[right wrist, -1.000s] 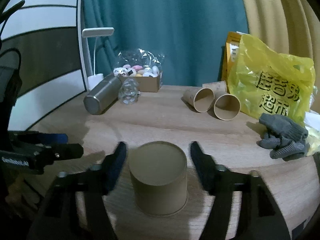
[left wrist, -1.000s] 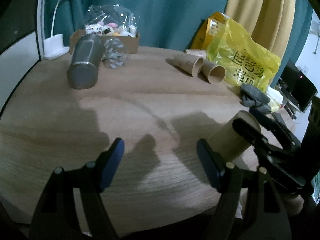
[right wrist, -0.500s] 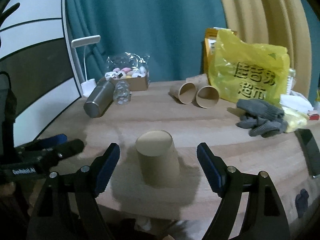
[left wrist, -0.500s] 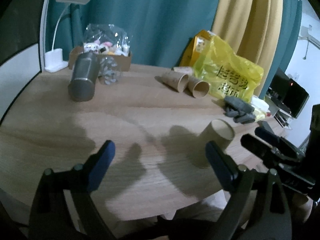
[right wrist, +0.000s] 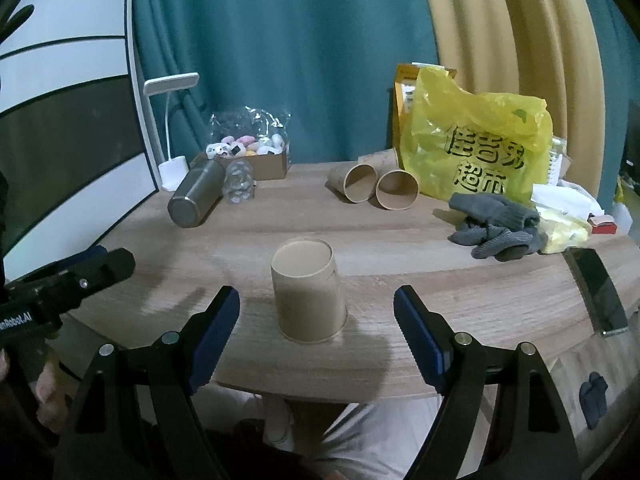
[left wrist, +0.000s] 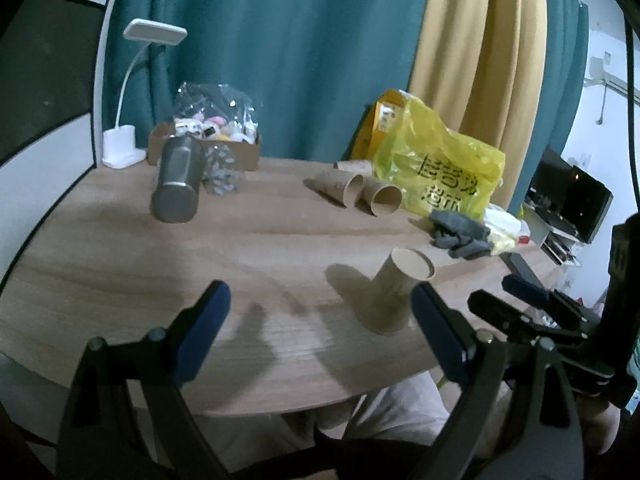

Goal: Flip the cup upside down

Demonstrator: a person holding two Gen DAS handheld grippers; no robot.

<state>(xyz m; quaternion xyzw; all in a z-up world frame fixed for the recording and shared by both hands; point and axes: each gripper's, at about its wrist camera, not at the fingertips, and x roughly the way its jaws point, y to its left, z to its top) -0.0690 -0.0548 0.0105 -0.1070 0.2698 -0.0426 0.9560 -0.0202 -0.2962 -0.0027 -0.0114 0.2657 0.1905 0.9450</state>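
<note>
A brown paper cup stands upside down near the front edge of the round wooden table, its closed base facing up. It also shows in the left wrist view. My right gripper is open and empty, its blue pads wide on either side of the cup and short of it, not touching. My left gripper is open and empty, to the left of the cup at the table's front edge. The right gripper also shows in the left wrist view.
Two more paper cups lie on their sides at the back. A steel tumbler lies at the back left by a cardboard box and white lamp. A yellow bag, grey gloves and a phone are at the right.
Both grippers have pulled back and up from the table. The right gripper's jaws, close around the cup a second ago, are now wider and farther from it. The cup stays put.
</note>
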